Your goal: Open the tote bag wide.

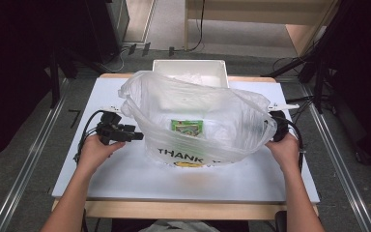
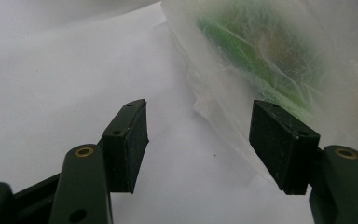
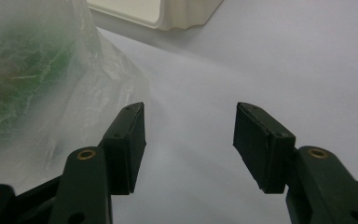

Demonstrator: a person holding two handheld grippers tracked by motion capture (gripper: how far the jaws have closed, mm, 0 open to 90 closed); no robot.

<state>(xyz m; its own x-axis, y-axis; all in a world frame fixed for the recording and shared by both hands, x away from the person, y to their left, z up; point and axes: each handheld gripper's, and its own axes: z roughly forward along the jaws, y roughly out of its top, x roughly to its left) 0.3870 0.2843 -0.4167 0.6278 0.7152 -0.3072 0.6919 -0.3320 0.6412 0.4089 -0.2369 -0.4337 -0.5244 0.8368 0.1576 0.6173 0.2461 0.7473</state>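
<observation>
Left tongs: the left gripper (image 2: pixel 198 140) has its jaws wide apart, with nothing between them. It sits low on the table at the bag's left side, and in the high view (image 1: pixel 125 134) it points toward the bag.

Left tongs and bag: in the left gripper view one jaw is just beside the crinkly plastic. I cannot tell if it touches.

Right tongs: the right gripper (image 3: pixel 190 144) is open too, and only bare table shows between its jaws. In the high view (image 1: pixel 278 126) it is tucked at the bag's right side, partly behind the plastic.

Hands: the left hand (image 1: pixel 94 152) and the right hand (image 1: pixel 285 150) each hold a tool, one on each side of the bag.

Bag: the plastic bag (image 1: pixel 198 116) stands puffed up in the middle of the table (image 1: pixel 125 179), mouth open at the top. It has "THANK" printed on the front.

Inside the bag: a green packet (image 1: pixel 187 127) lies at the bottom. It shows as a green blur through the plastic in both gripper views.

Behind the bag: a white bin (image 1: pixel 189 70) sits at the far edge of the table.

Done, I think: the packet is in the bag, and the bag is let go.

Left to do, I think: maybe grab the bag's sides or handles to close or lift it. Neither tool holds anything yet.
</observation>
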